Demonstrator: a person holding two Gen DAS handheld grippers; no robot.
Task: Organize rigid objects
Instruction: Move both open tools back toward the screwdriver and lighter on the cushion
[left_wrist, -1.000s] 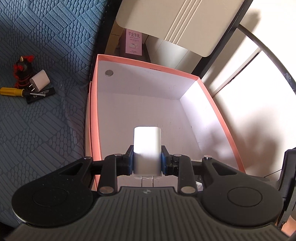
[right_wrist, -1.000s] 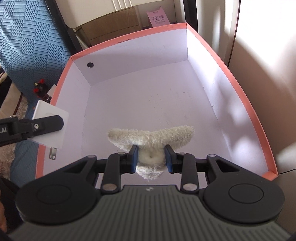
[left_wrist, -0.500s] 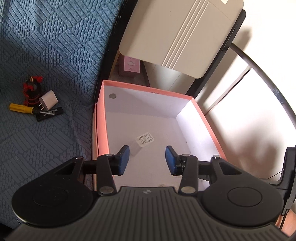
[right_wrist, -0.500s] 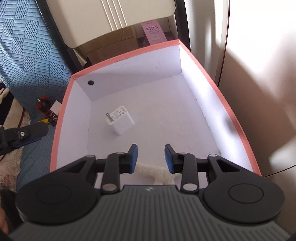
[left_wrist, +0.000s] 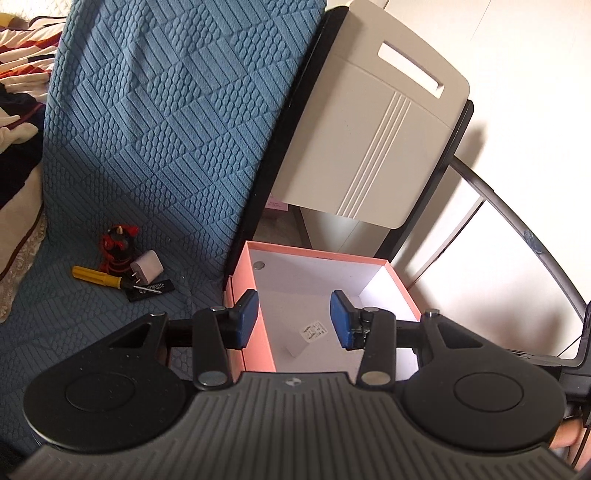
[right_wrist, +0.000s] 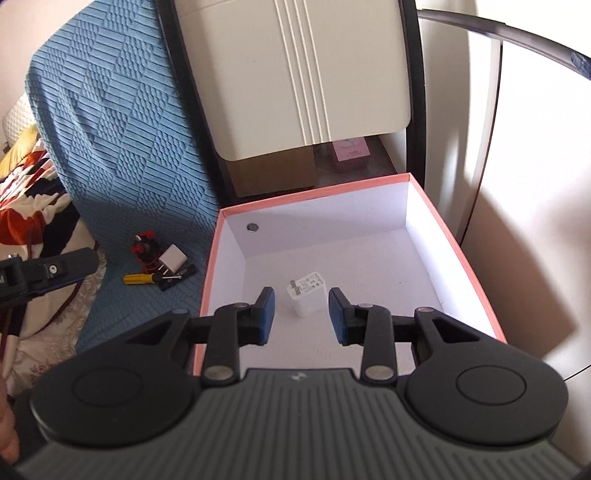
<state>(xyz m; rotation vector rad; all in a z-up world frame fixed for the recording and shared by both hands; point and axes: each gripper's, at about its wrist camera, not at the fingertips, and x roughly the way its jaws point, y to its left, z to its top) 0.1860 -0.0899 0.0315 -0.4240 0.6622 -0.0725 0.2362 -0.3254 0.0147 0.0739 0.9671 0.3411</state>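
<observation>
A pink-rimmed white box (left_wrist: 255, 280) (right_wrist: 458, 254) stands beside the blue-covered sofa. A white charger plug (left_wrist: 306, 338) (right_wrist: 306, 293) lies on the box floor. My left gripper (left_wrist: 294, 319) is open and empty, high above the box's near left corner. My right gripper (right_wrist: 301, 315) is open and empty, above the box's front part. On the sofa lie a second white charger (left_wrist: 147, 265) (right_wrist: 173, 258), a yellow-handled screwdriver (left_wrist: 96, 277) (right_wrist: 138, 277), a black stick (left_wrist: 149, 290) and a red-and-black item (left_wrist: 118, 242). The white fluffy item is hidden below my right gripper.
A beige panel (left_wrist: 369, 147) (right_wrist: 295, 74) leans behind the box in a black frame. A pink carton (right_wrist: 351, 149) sits on the floor behind. A white wall or cabinet (right_wrist: 535, 184) borders the box on the right. Patterned bedding (right_wrist: 26, 192) lies left.
Both grippers opened and rose away from the box. The white charger dropped from my left gripper onto the box floor; the fluffy item left my right gripper.
</observation>
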